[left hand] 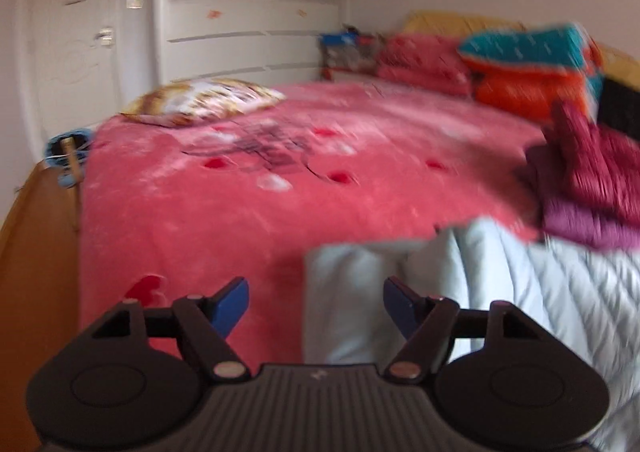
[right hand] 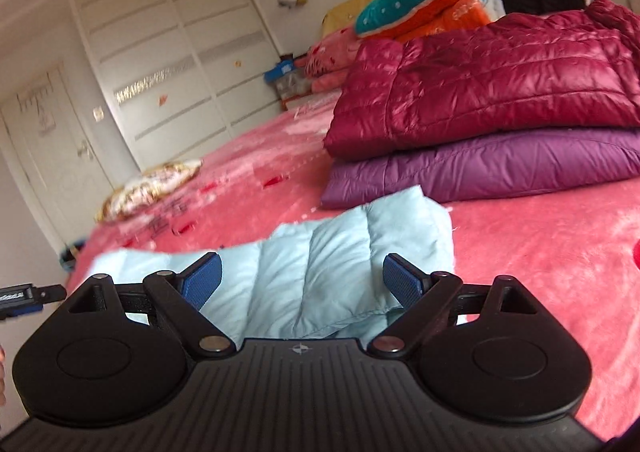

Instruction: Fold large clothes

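A pale blue quilted jacket [left hand: 500, 292] lies on the pink bedspread [left hand: 260, 204] at the lower right of the left wrist view. My left gripper [left hand: 316, 302] hovers over the jacket's left edge, open, with nothing between its blue pads [left hand: 234, 304]. In the right wrist view the same pale blue jacket [right hand: 340, 252] lies spread just beyond my right gripper [right hand: 302, 280]. That gripper is open too, and its pads [right hand: 402, 280] stand apart from the fabric. A folded crimson jacket [right hand: 480, 92] rests on a folded purple one [right hand: 500, 168] behind it.
A patterned pillow [left hand: 204, 100] sits at the bed's far left corner. Teal and orange blankets [left hand: 532, 64] and pink pillows [left hand: 424, 60] are piled by the headboard. A white wardrobe [left hand: 248, 12] and door [left hand: 76, 32] stand beyond the bed. Wooden floor [left hand: 36, 272] runs along the bed's left side.
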{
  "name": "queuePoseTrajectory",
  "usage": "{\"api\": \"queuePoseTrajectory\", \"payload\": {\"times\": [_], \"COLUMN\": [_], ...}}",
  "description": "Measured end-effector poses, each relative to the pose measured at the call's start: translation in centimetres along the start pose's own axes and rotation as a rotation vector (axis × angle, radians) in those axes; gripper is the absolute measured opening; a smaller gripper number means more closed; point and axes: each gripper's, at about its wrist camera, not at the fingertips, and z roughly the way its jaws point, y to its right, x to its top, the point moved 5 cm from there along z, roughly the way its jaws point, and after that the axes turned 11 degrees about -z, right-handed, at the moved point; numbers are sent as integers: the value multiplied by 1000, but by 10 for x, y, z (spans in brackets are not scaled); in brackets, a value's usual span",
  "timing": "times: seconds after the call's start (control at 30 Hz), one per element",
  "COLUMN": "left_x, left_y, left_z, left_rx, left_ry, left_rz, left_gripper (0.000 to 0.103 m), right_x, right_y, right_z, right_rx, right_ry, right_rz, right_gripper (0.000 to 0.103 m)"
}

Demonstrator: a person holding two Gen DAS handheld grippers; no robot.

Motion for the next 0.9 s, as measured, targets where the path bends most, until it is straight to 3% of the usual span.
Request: {"api": "queuePoseTrajectory", "payload": {"times": [0.07,0.23,0.33,0.53,0.6,0.67,0.77,0.9], "left_x": [-6,-14,-16,-11,-12,-12,-3,12], "left_y": [6,8,4,-31,-47,-60,-61,-26], "left_z": [13,33,43,47,51,47,29,-2], "left_rx": [2,20,135,351,402,393,370,193], "left_ry": [-30,-62,-28,49,31,12,94,189], "left_rz": [50,52,82,22,-19,-113,-161,-163], "left_gripper": [73,73,74,74,69,65,62,70], "right_x": [-1,-7,-14,-24,-25,-26,-26,-22], "right_y": [4,14,13,8,6,5,7,7], "right_z": [10,31,42,53,59,59,62,61], "right_rx": [-25,-44,-56,-52,-61,-70,-73,-80], "right_ry": [-26,-80,-117,-133,-144,-153,-160,-158], "right_rz": [-25,2,-13,-51,-72,-79,-81,-75], "right_gripper": [103,103,103,103,103,103,103,103]}}
